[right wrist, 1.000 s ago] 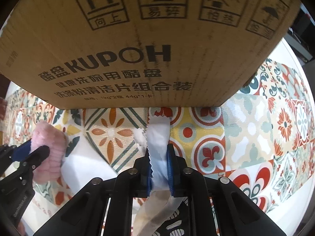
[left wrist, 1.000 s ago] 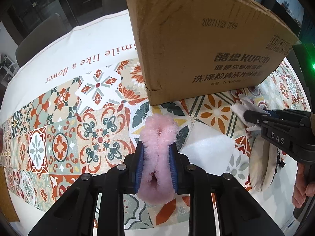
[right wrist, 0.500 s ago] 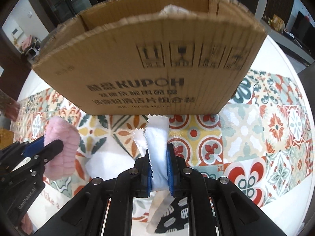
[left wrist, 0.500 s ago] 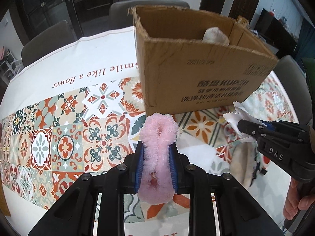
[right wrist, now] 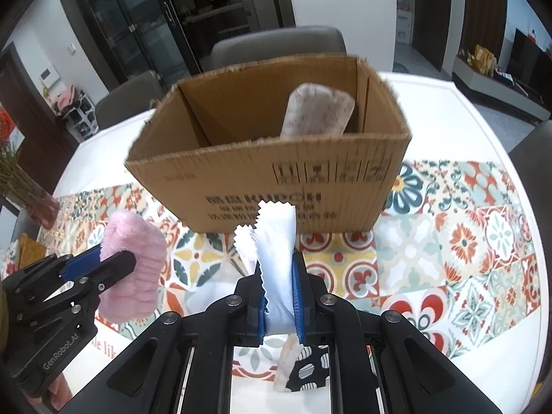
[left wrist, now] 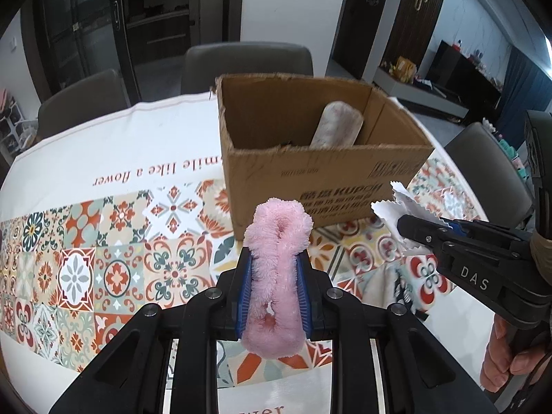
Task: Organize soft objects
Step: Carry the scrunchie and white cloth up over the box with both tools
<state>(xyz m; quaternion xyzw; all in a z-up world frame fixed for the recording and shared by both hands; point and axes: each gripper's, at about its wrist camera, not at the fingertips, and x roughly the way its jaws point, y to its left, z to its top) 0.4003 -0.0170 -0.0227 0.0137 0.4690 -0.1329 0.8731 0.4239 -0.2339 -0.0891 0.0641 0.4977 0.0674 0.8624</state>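
My left gripper (left wrist: 274, 265) is shut on a fluffy pink band (left wrist: 276, 269) and holds it above the table, in front of an open cardboard box (left wrist: 321, 176). The pink band also shows in the right wrist view (right wrist: 132, 269). My right gripper (right wrist: 280, 276) is shut on a white cloth (right wrist: 276, 252) with pinked edges, also raised in front of the box (right wrist: 276, 172). A pale rolled soft item (right wrist: 315, 110) leans inside the box at the back right. The right gripper also shows in the left wrist view (left wrist: 414, 231), with the cloth (left wrist: 396, 207).
A tiled-pattern tablecloth (left wrist: 103, 252) covers the round table. A cream and black-patterned soft item (right wrist: 300, 369) lies on the table below my right gripper. Grey chairs (left wrist: 248, 65) stand behind the table. A vase (right wrist: 31, 200) stands at the far left.
Both grippers have risen with their loads and pulled back from the box. The box's open top and the rolled item inside have come into view.
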